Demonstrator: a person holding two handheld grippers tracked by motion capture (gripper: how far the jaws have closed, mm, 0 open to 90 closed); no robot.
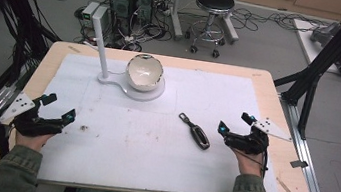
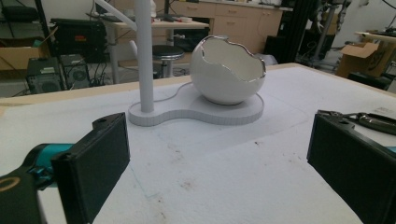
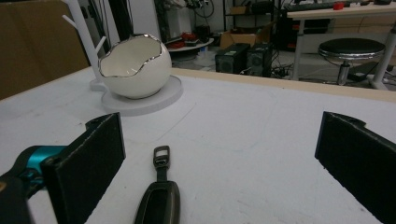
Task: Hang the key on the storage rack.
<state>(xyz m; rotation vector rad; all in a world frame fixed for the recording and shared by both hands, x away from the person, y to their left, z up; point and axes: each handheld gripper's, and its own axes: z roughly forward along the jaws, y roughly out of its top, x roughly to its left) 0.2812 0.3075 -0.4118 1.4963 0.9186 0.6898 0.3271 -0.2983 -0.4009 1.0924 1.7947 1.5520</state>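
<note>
A white mat (image 1: 152,139) covers the counter (image 1: 279,96), with a white stand (image 1: 131,89) at its far middle carrying a post (image 1: 101,46) and an egg-shaped bowl (image 1: 144,72). The left tool (image 1: 58,108) and right tool (image 1: 235,124) rest near the mat's sides, both wide open and empty. A dark key fob (image 1: 195,131) lies flat just left of the right tool.

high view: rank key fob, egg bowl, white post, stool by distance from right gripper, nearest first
From the right gripper:
1. Key fob, just to its left on the mat.
2. Egg bowl, on the stand, mid-table.
3. White post, left of the bowl.
4. Stool, on the floor beyond the table.
</note>
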